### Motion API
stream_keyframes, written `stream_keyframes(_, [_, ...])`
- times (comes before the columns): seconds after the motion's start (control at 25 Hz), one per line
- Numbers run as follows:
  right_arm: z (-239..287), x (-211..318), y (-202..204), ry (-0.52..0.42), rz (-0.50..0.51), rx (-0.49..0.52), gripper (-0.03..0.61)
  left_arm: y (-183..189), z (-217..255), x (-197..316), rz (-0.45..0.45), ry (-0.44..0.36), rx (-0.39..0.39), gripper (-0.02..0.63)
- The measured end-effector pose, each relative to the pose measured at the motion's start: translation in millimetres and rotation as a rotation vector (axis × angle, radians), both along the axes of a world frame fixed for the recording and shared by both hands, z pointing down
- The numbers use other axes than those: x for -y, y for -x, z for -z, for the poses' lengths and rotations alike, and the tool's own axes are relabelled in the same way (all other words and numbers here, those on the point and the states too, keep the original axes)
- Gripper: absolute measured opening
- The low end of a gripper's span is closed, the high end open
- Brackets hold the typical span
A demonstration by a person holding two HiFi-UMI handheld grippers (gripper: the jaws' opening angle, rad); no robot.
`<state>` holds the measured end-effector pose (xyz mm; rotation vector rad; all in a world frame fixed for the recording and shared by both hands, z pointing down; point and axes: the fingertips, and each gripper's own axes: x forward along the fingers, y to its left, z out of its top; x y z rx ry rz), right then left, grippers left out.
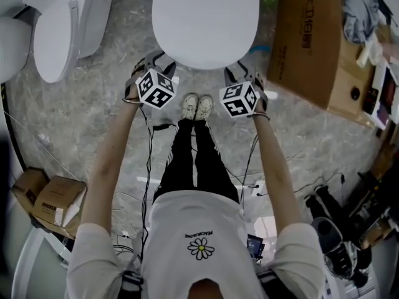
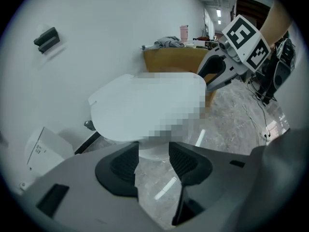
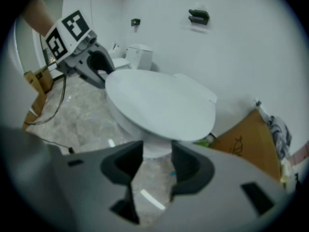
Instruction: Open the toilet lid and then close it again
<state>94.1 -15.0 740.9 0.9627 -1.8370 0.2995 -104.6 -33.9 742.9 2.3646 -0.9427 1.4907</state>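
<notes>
The white toilet lid [image 1: 206, 17] lies shut on its bowl, straight ahead of the person's feet. My left gripper [image 1: 153, 61] hovers at the lid's front left edge, and my right gripper [image 1: 242, 72] at its front right edge. Both point steeply down. In the left gripper view the jaws of the left gripper [image 2: 153, 161] stand apart with only floor between them, just below the lid [image 2: 120, 110]. The right gripper [image 3: 157, 166] is likewise open under the rim of the lid [image 3: 159, 105], holding nothing. Neither gripper touches the lid.
A second white toilet [image 1: 62, 23] stands at the upper left. A large cardboard box [image 1: 312, 42] sits right of the toilet, smaller boxes [image 1: 56, 201] at the lower left. Cables [image 1: 149, 142] trail over the marble floor, and shoes [image 1: 330, 229] lie at the right.
</notes>
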Motion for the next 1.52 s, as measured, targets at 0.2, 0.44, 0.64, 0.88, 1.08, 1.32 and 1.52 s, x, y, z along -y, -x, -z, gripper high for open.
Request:
stream_keyframes(0.2, [-18.0,-7.6,1.7,0.046,-0.034,0.028,0.199,1.5,-18.6,-7.3,0.042,0.028,-0.005,0.218])
stream_keyframes(0.44, [-47.0,-14.2,4.8,0.086,-0.038,0.034,0.198,4.6,-46.2,-14.3,0.055,0.062,-0.001,0.218])
stream_keyframes(0.64, [-70.5,-16.5,4.0,0.11,-0.063,0.037,0.198,4.2,-69.4,-16.8,0.076,0.084,-0.007,0.218])
stream_keyframes(0.88, [-100.0,-20.1,5.3,0.151,-0.072,0.029,0.198,5.5,-99.8,-20.0,0.072,0.119,0.006,0.218])
stream_keyframes(1.08, [-119.7,-22.3,6.2,0.171,-0.081,0.025,0.198,6.2,-118.1,-22.0,0.078,0.154,0.008,0.218])
stream_keyframes(1.32, [-132.1,-22.1,7.8,0.176,-0.074,0.018,0.198,8.3,-134.4,-23.1,0.057,0.168,0.033,0.219])
stream_keyframes(1.52, [-133.7,-20.1,6.5,0.152,-0.084,0.018,0.196,7.4,-136.9,-22.0,0.052,0.155,0.024,0.218])
